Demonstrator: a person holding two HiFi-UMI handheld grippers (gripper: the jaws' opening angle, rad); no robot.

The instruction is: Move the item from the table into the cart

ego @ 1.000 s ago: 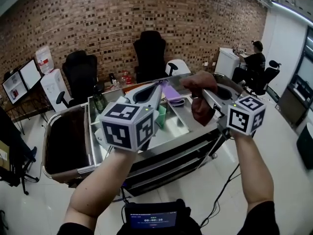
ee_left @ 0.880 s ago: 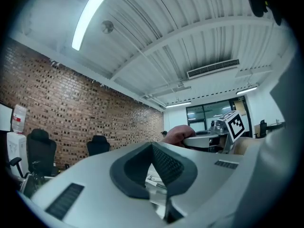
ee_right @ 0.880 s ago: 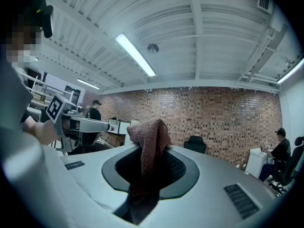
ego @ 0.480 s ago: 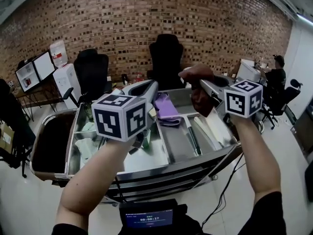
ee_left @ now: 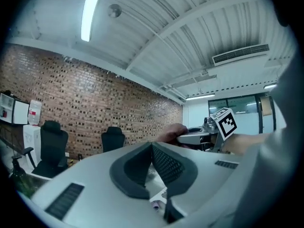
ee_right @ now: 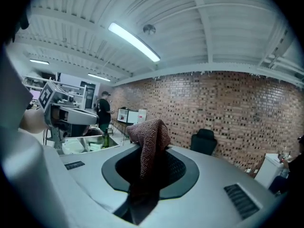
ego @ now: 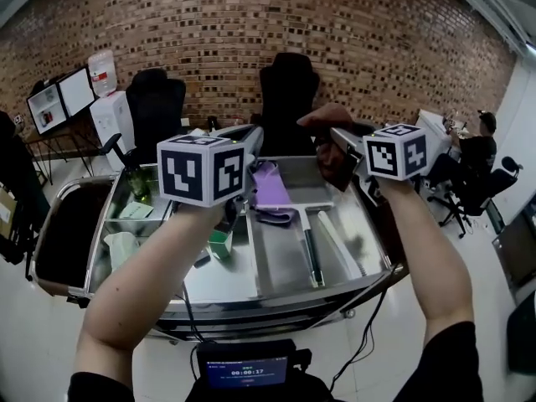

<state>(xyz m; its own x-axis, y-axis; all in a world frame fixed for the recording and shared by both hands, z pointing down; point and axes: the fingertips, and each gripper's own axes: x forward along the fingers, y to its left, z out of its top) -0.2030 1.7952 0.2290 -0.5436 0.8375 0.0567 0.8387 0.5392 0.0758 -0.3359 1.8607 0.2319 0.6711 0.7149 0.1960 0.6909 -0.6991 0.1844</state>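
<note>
Above the cart (ego: pixel 251 301), toward its 1 o'clock side, the right gripper (ee_right: pixel 150 163) jaws grasp a reddish-brown knitted cloth (ee_right: pixel 148 132). The left gripper (ee_left: pixel 152 148) jaws are clenched on nothing. The step in hand seems to be the carry; next, lowering and releasing the cloth into a tray.

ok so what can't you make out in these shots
Cloth: lower end, right gripper view, sunk between the pads of the right claw.
Cart lower shelves: head view, under its top tray.
Black bin at its left end: inside too dark, head view.
Seated person, far right: too small, head view.
</note>
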